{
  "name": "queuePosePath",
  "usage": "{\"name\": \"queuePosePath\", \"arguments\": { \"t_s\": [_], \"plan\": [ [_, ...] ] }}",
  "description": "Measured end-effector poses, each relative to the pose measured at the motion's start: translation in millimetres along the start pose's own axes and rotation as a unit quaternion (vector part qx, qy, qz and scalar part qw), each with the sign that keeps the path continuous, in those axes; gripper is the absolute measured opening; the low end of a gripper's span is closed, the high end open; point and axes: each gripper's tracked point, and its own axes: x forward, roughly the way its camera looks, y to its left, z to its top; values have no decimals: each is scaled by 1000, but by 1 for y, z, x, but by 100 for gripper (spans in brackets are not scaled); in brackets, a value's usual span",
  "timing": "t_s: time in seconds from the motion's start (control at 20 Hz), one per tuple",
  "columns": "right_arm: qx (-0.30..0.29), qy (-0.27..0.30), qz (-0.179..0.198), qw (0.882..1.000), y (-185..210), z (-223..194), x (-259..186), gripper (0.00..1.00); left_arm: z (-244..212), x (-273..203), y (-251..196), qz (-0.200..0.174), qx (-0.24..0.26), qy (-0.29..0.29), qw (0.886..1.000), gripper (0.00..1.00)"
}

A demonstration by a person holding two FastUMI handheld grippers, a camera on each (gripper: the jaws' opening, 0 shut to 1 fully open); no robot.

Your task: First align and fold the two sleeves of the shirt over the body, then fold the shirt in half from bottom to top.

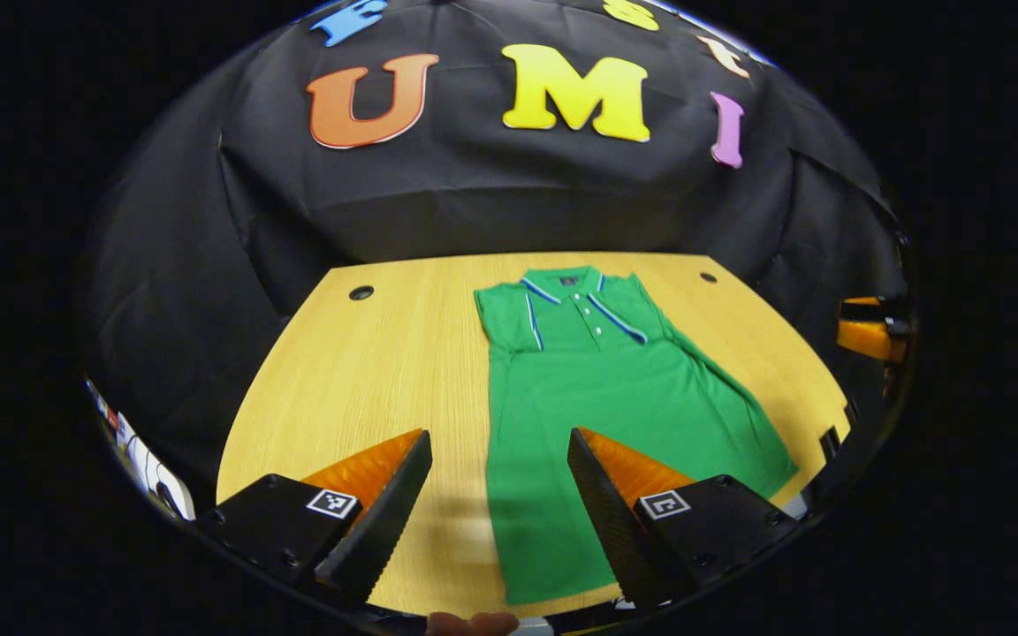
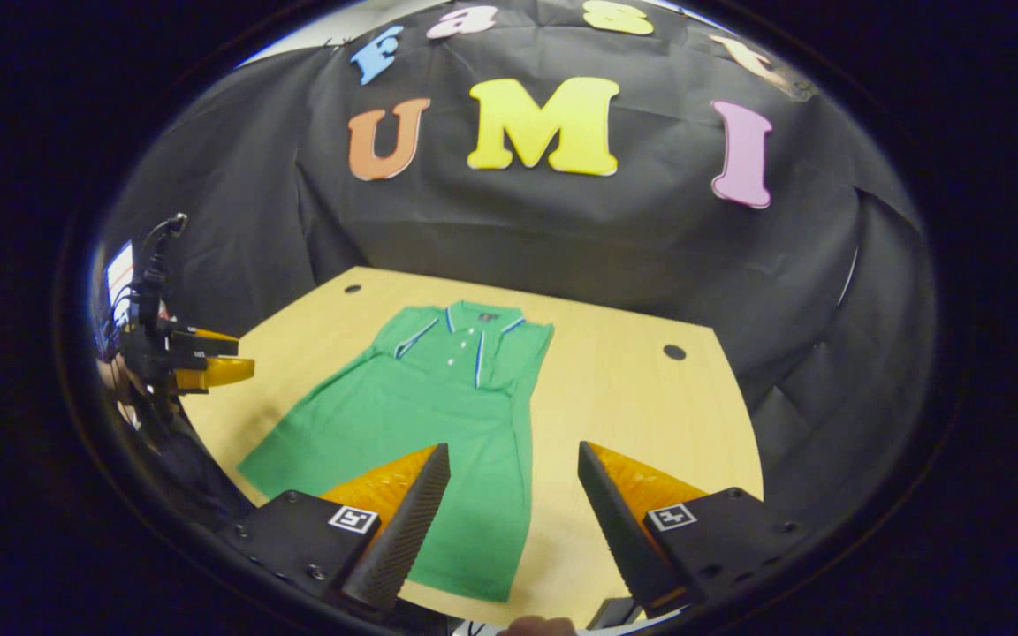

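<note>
Shirt point(image 1: 615, 415) flat on table point(image 1: 368, 380) — both claws agape

Pale wooden tabletop with fine straight grain point(image 1: 359, 380) and a rounded far edge, pierced near its two far corners by small dark round holes point(image 1: 361, 292), well apart. Behind it, creased black cloth wall point(image 1: 474, 203), hanging down to the table's edge. Same tabletop point(image 2: 633, 397) and hole point(image 2: 674, 352) in the right gripper view.

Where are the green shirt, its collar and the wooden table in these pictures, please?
green shirt point(image 1: 615, 415), left gripper view, middle of the body.
collar point(image 2: 474, 311), right gripper view, back of the neck.
wooden table point(image 1: 368, 380), left gripper view, bare top.
</note>
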Motion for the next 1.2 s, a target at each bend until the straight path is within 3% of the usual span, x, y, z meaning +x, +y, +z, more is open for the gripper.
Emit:
{"name": "queuePosePath", "arguments": {
  "t_s": [0.35,0.5,0.75,1.2],
  "plan": [
    [-19,117,36,992,24,-93,1,96,-117,-19,-16,-51,2,134,990,100],
    [-22,169,40,984,25,-136,-7,96,-143,-26,-23,-66,13,162,985,100],
    [-8,223,34,974,25,-183,-10,94,-163,-14,-31,-70,30,178,981,100],
    [-15,242,17,970,25,-201,11,94,-167,-2,-28,-59,43,185,980,100]
  ]
}}
